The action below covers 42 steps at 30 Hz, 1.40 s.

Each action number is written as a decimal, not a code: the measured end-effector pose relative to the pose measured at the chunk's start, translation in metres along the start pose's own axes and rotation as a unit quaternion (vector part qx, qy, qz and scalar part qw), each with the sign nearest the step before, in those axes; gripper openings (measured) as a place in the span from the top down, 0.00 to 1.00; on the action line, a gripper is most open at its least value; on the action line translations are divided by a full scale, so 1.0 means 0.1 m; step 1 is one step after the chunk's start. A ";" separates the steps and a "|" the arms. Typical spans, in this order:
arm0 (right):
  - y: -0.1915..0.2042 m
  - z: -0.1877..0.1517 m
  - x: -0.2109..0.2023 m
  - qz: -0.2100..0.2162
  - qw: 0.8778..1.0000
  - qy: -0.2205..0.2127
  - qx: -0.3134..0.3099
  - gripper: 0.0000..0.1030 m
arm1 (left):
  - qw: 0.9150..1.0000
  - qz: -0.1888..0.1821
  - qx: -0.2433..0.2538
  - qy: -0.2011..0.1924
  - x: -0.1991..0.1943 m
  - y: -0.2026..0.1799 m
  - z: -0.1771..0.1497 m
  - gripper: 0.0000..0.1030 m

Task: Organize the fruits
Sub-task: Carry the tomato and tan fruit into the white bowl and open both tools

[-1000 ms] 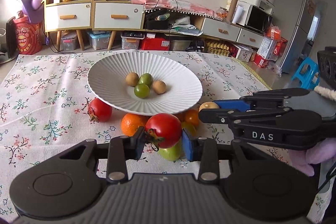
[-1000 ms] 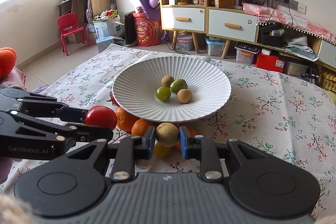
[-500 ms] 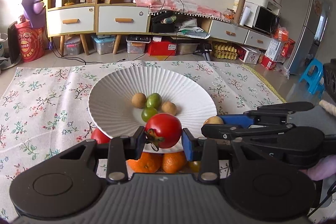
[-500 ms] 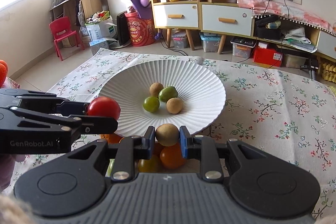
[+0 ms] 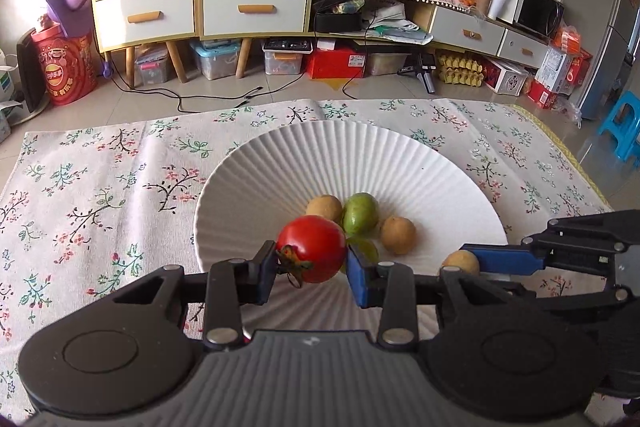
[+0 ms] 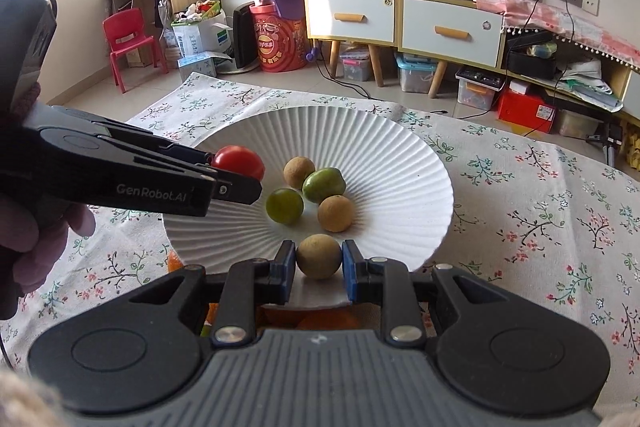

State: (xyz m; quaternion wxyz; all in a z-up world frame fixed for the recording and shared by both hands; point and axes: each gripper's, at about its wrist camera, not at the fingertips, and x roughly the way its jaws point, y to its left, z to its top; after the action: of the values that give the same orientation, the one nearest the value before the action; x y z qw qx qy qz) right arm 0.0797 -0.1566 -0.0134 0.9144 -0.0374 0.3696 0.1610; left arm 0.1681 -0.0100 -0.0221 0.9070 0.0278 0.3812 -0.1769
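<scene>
So the left gripper (image 5: 311,269) is pinching a red tomato (image 5: 312,249) over the white plate (image 5: 440,187). Right gripper (image 6: 319,269) squeezes a brown fruit (image 6: 319,255) at the rim.

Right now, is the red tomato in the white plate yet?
Not yet. The round red tomato is pinched in the left gripper, held above the ribbed white plate.

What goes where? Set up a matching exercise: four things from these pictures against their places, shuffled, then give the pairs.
1. round red tomato
2. round tan fruit at the plate's near rim
3. two round green fruits
4. ribbed white plate

A. on the flowered tablecloth
B. lying in the plate
C. clamped in the left hand-held gripper
D. clamped in the right hand-held gripper

Pairs: 1-C, 2-D, 3-B, 4-A
</scene>
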 end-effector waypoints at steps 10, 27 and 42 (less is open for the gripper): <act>-0.04 0.11 0.19 -0.008 1.000 0.011 -0.001 0.78 | 0.999 -0.041 -0.006 0.013 0.08 0.11 0.06 0.70; 0.00 0.16 0.16 -0.017 1.000 0.009 -0.012 0.64 | 0.998 -0.057 0.015 0.004 0.01 0.07 0.04 0.58; -0.10 -0.01 -0.26 -0.038 0.999 -0.002 -0.008 0.31 | 0.999 -0.037 0.021 -0.016 -0.39 -0.08 -0.17 0.21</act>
State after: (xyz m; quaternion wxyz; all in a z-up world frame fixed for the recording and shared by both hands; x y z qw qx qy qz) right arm 0.0642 -0.1733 0.0034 0.9201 -0.0583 0.3651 0.1296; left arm 0.1287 -0.0024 -0.0062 0.9050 0.0302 0.3634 -0.2190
